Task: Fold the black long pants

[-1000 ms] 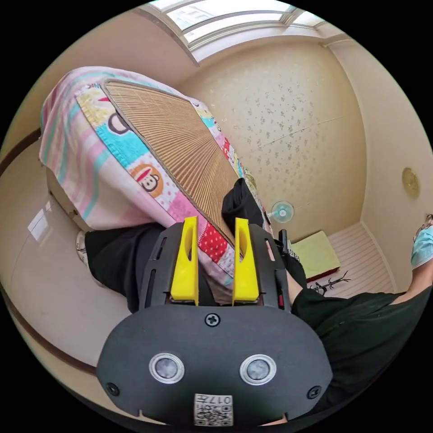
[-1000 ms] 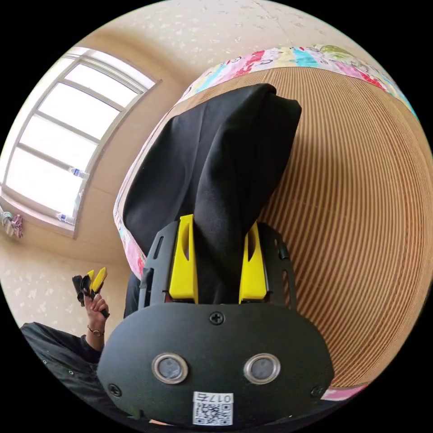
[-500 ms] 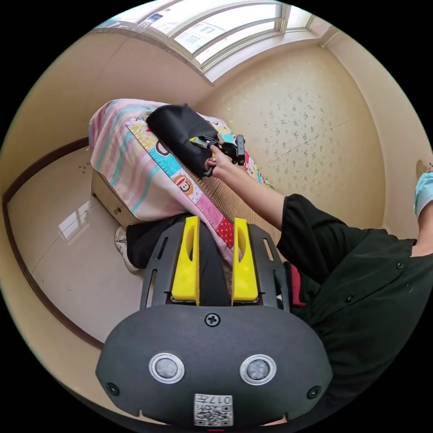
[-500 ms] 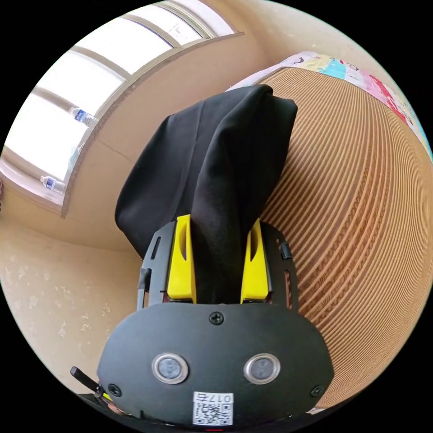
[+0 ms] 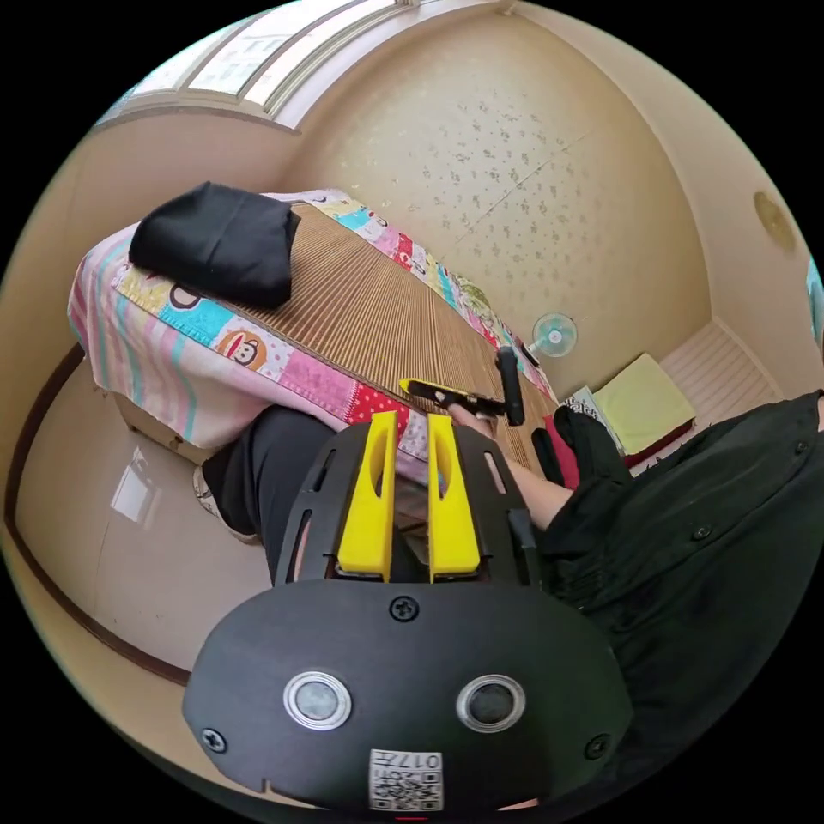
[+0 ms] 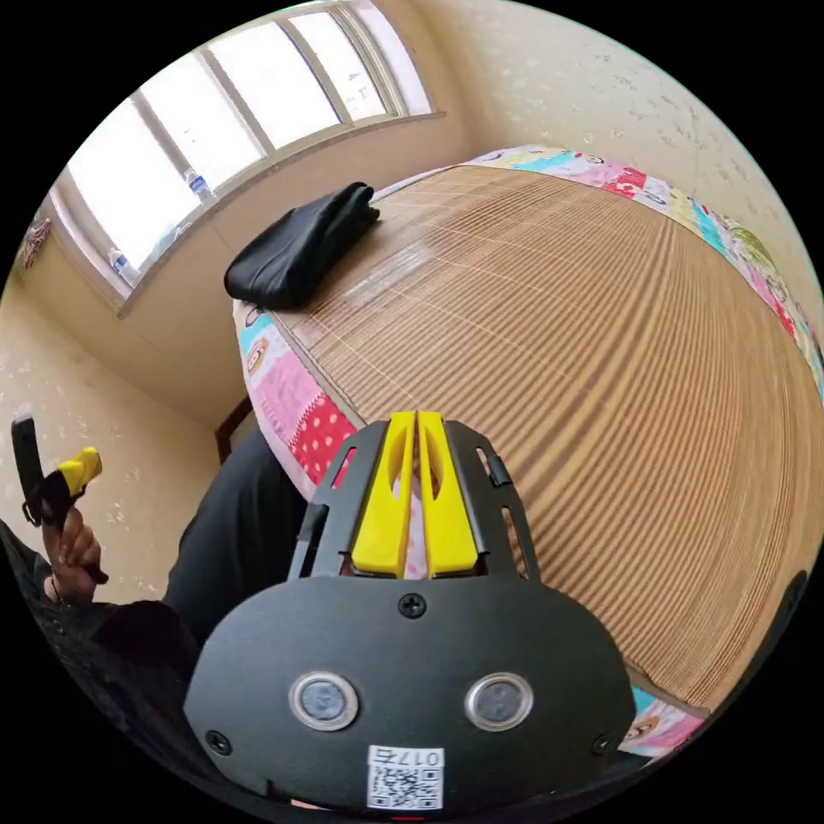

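The person's black sleeve [image 5: 687, 549] hides part of the red and black things [image 5: 573, 446] beside the bamboo mat [image 5: 386, 318], and what they are cannot be told. In the right gripper view the mat's [image 6: 601, 360] far corner is cut off by the picture's edge.

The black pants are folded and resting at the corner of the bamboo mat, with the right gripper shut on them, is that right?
Not quite. The black pants do lie folded at the bamboo mat's corner, but the right gripper view shows the right gripper well apart from them, its jaws closed on nothing.
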